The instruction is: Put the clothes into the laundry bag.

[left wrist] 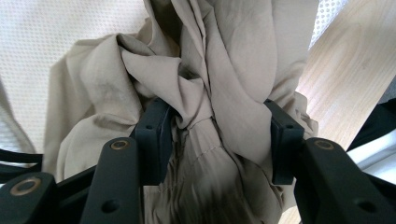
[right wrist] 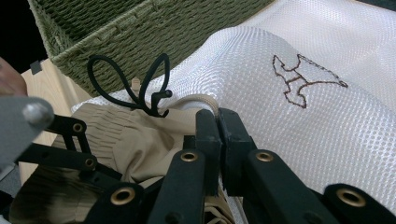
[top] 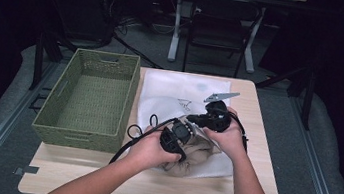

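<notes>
The left tongs [left wrist: 217, 137] stand partly apart with a bunched fold of beige garment [left wrist: 205, 93] between their black jaws, the cloth crumpled and twisted there. White mesh bag [left wrist: 56, 28] lies behind it, and the pale wooden worktop [left wrist: 350, 79] shows at right.

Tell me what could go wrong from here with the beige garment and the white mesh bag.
1. The left gripper has its jaws apart around the bunched beige garment; the cloth could slip out rather than enter the white mesh bag.
2. The right gripper pinches only the bag's edge, so the mesh may pull free.
3. The black cord loop by the opening could snag.
</notes>
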`<control>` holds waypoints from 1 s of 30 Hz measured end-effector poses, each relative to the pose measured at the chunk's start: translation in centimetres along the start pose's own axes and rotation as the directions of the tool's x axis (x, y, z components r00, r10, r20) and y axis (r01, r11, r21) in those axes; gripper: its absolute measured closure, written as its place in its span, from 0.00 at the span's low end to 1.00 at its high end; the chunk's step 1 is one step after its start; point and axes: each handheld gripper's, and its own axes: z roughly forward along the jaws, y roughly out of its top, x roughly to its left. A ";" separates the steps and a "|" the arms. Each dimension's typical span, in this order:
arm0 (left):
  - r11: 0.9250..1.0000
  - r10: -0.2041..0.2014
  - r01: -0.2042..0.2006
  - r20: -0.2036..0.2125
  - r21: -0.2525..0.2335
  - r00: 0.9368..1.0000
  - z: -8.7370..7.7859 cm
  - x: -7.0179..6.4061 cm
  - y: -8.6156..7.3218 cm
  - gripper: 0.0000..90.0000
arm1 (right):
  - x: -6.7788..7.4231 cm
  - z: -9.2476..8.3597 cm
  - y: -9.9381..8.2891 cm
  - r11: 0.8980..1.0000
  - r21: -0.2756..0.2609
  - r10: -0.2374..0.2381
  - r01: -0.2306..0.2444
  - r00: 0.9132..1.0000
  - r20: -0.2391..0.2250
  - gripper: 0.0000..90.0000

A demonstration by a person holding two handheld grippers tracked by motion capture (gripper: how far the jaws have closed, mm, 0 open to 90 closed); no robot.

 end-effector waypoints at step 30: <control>0.970 -0.037 0.029 -0.028 -0.241 0.999 1.3 -0.3 -1.9 0.71 | 1.1 -0.5 0.0 1.000 -0.001 -0.028 0.028 0.999 -0.022 0.98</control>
